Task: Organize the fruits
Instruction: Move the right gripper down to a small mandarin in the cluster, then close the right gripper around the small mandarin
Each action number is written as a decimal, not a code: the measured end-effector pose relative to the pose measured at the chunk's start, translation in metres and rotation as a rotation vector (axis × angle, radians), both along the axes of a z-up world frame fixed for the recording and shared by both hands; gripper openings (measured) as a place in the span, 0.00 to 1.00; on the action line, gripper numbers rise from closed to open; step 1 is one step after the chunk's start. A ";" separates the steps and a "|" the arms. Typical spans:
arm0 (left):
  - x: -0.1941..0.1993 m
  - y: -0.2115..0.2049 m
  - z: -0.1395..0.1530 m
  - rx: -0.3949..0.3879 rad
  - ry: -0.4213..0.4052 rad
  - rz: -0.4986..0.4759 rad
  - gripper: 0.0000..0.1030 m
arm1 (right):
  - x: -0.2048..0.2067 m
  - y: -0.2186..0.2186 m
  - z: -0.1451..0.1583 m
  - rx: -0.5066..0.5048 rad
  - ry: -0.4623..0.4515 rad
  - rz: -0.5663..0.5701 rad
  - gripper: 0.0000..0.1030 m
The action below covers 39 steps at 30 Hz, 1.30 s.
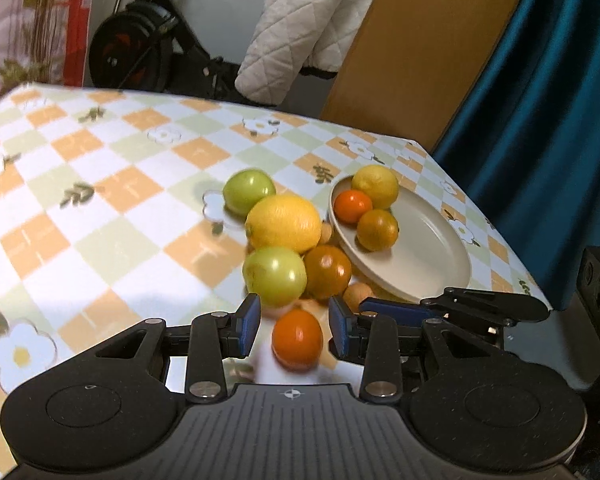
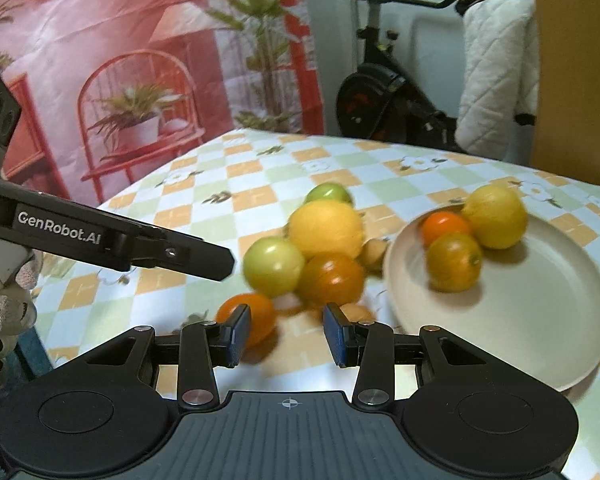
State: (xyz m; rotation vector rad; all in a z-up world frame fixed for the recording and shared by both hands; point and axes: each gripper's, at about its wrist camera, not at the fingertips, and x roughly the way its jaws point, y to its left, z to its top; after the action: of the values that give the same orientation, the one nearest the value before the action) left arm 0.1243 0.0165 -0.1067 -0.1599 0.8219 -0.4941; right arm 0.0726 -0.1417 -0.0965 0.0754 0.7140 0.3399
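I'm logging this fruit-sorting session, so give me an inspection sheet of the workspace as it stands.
Surface: table under a checkered floral cloth.
Job's things: beige plate holds a lemon, a small orange fruit and a brownish-orange fruit. Beside the plate lies a pile: large lemon, two green fruits, dark orange fruit, bright orange fruit, plus small tan fruits.
Clutter: nothing seen.
Grippers: left tool open, the bright orange fruit between its fingers, not clamped; right tool open, empty.
Cables: nothing seen.
Surroundings: exercise bike, quilted white cloth, teal curtain, printed backdrop.
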 end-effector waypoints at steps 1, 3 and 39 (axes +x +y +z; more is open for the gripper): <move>0.000 0.002 -0.003 -0.005 0.010 0.005 0.38 | 0.000 0.003 0.000 -0.003 0.004 0.010 0.37; 0.001 0.004 -0.006 -0.016 0.027 0.013 0.38 | -0.001 0.007 -0.001 -0.005 0.009 0.027 0.37; 0.010 -0.017 -0.033 0.014 0.070 -0.029 0.35 | 0.017 0.018 -0.021 0.033 0.042 0.080 0.38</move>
State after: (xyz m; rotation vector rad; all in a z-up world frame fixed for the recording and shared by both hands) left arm 0.1341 -0.0005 -0.1394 -0.1533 0.8973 -0.5125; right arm 0.0899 -0.1235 -0.1176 0.0853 0.7545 0.4280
